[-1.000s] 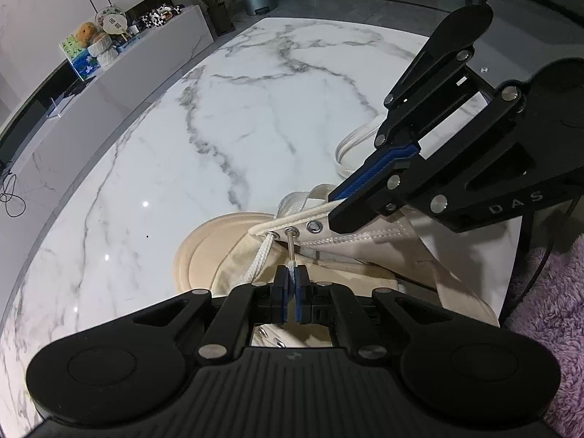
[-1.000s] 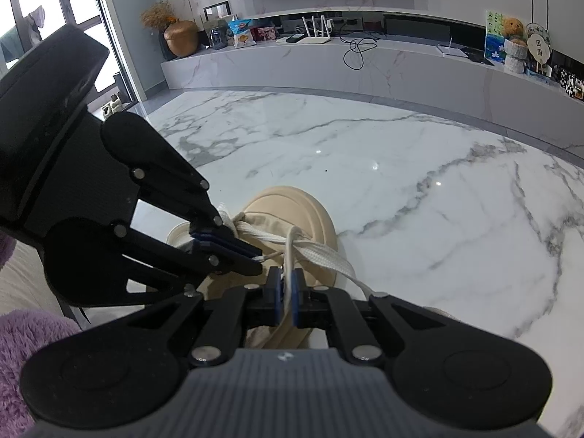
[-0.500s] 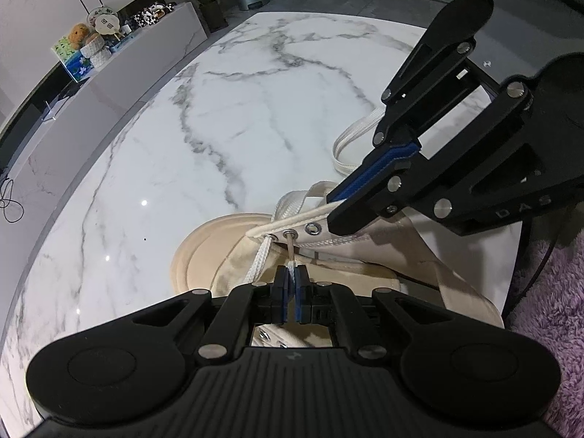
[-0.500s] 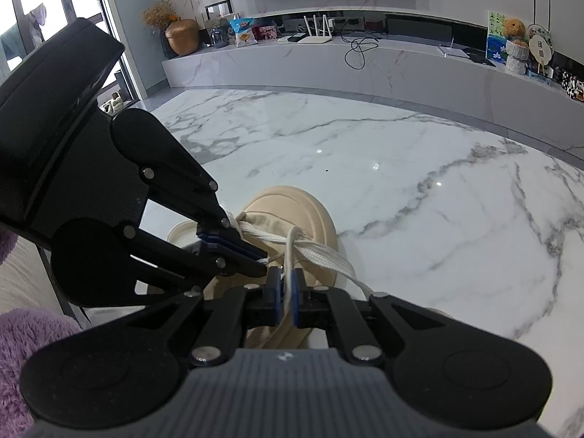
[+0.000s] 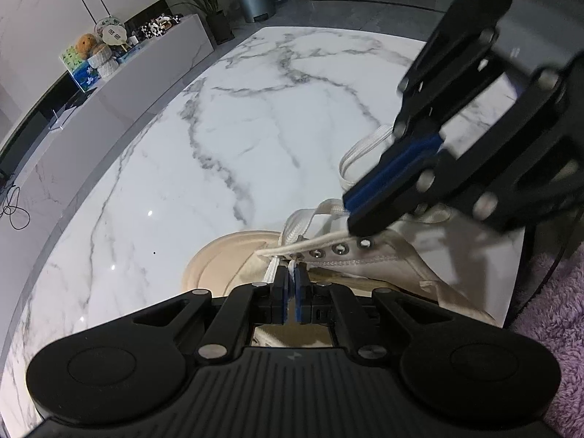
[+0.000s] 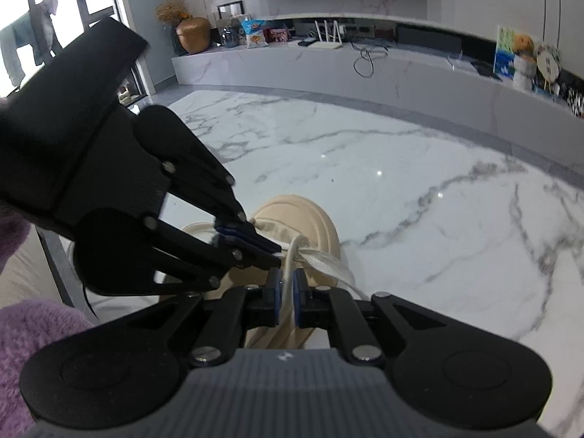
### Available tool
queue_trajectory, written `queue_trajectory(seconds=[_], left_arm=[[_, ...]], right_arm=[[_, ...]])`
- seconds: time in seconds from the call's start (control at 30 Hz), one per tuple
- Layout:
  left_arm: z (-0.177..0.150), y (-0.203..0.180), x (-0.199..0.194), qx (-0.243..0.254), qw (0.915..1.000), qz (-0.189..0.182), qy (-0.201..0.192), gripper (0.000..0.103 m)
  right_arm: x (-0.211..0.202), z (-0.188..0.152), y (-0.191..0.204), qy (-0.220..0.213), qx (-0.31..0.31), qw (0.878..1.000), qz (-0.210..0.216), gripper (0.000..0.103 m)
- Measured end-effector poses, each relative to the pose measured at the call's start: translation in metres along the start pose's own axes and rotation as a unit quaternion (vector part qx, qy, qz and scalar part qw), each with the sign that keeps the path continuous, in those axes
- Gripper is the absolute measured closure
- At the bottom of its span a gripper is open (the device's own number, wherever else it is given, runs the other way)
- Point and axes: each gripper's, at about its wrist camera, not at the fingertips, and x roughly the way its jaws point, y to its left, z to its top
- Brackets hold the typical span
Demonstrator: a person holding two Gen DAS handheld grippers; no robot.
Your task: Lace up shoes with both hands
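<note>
A cream high-top shoe [image 5: 368,268] with a beige toe cap [image 6: 303,215] lies on the marble table. My left gripper [image 5: 291,273] is shut on a thin white lace end right below the lowest eyelets [image 5: 317,253]. In the right wrist view it [image 6: 272,253] reaches in from the left onto the shoe's throat. My right gripper [image 6: 287,283] is shut on a white lace [image 6: 290,262] that rises from the shoe. In the left wrist view it [image 5: 352,219] hangs blurred at the upper right, with a lace strand [image 5: 310,246] stretched from its tip across the eyelets.
The marble table [image 5: 219,146] spreads beyond the toe; its near edge [image 5: 514,292] runs beside the heel. Purple fluffy fabric [image 5: 554,328] lies at the near side, also the purple fabric [image 6: 33,346] at lower left. A low cabinet [image 6: 401,69] with clutter stands behind.
The right gripper has drawn up and back to the right, pulling a lace strand taut across the eyelets. The eyelet row now sits closer to the left fingertips.
</note>
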Motion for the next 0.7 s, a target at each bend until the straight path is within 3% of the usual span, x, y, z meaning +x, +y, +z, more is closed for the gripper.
queue_trajectory(seconds=[0.17, 0.3, 0.5, 0.7], left_arm=[[0.002, -0.001, 0.002, 0.004, 1.0, 0.0, -0.003, 0.101], [0.003, -0.001, 0.002, 0.007, 1.0, 0.0, -0.003, 0.101], [0.002, 0.002, 0.003, 0.007, 0.9999, -0.006, -0.006, 0.101], [0.002, 0.004, 0.005, 0.008, 0.9999, -0.011, -0.009, 0.101]], right_arm=[[-0.002, 0.004, -0.001, 0.011, -0.047, 0.998, -0.026, 0.094], [0.013, 0.005, 0.002, 0.022, -0.117, 0.993, -0.005, 0.094], [0.035, 0.005, 0.011, 0.038, -0.232, 0.972, -0.012, 0.094], [0.038, 0.009, 0.006, 0.045, -0.277, 0.96, 0.006, 0.076]])
